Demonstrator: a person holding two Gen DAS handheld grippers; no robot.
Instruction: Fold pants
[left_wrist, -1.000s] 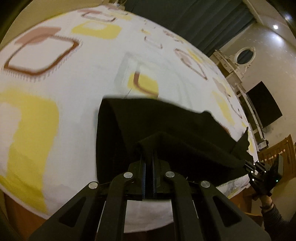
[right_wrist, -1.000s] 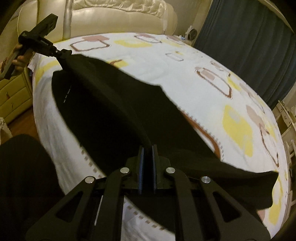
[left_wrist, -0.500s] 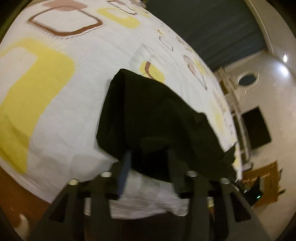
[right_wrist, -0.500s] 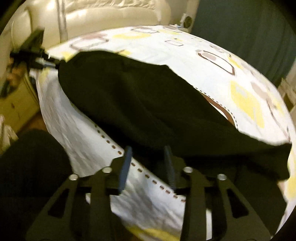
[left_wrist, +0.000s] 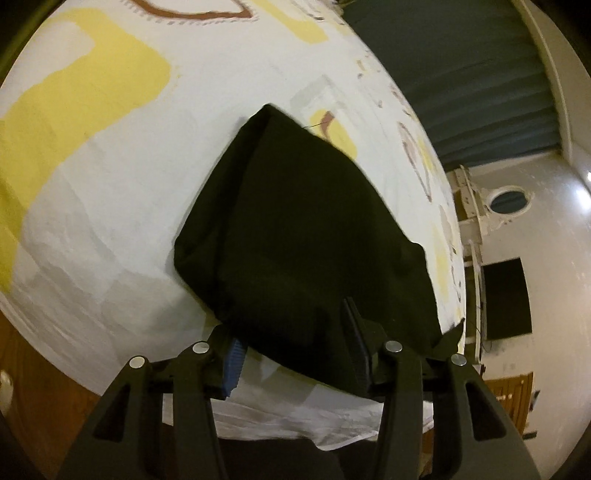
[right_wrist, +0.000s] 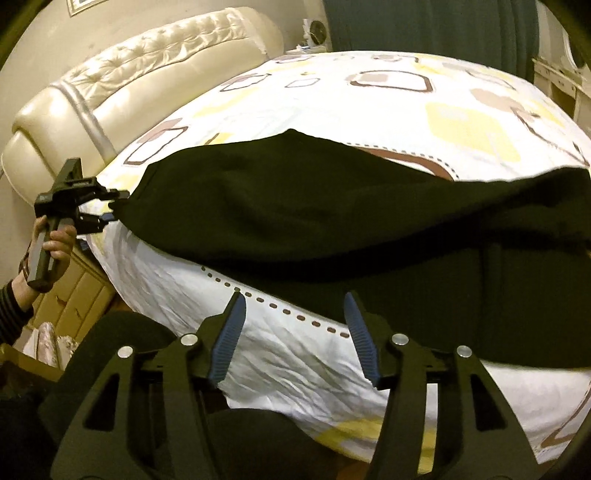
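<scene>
Both claws just opened, dropping pants (left_wrist: 303, 236) onto bed (left_wrist: 110, 192).

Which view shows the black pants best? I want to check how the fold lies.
The right wrist view: the black pants stretch across the bed with the long edge in sight. The left wrist view shows the black pants end-on, foreshortened, with the near edge between the open fingers of the left gripper.
</scene>
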